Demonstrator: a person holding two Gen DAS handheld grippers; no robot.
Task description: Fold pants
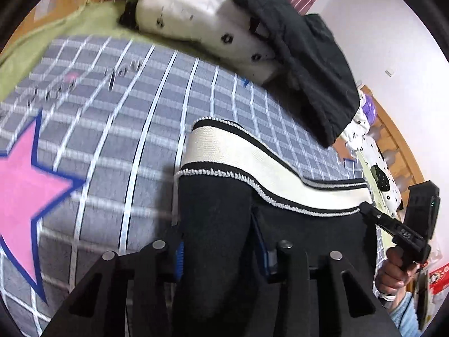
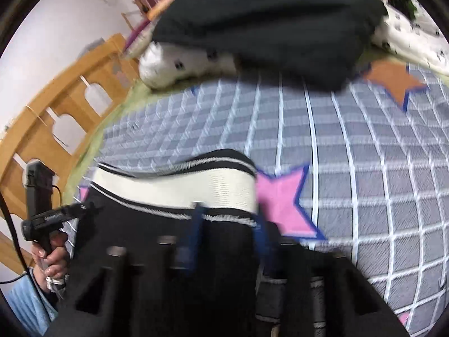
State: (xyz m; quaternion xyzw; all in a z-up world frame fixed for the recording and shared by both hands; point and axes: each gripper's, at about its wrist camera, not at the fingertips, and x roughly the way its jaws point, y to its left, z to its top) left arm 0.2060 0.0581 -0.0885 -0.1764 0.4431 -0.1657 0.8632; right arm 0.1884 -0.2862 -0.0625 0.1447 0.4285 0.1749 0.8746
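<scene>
The black pants (image 1: 303,230) have a wide cream waistband (image 1: 224,151) edged with black and white trim. They are held up over the bed between both grippers. My left gripper (image 1: 219,241) is shut on the pants at one end of the waistband. My right gripper (image 2: 227,224) is shut on the pants at the other end, just below the waistband (image 2: 179,185). The right gripper also shows in the left wrist view (image 1: 367,206), pinching the waistband end. The left gripper shows in the right wrist view (image 2: 87,206).
The bed has a grey checked cover (image 1: 118,129) with pink stars (image 1: 25,179) and an orange star (image 2: 393,80). A white spotted duvet (image 1: 196,16) with dark clothing (image 1: 308,50) on it lies at the far side. A wooden bed frame (image 2: 47,129) runs along the edge.
</scene>
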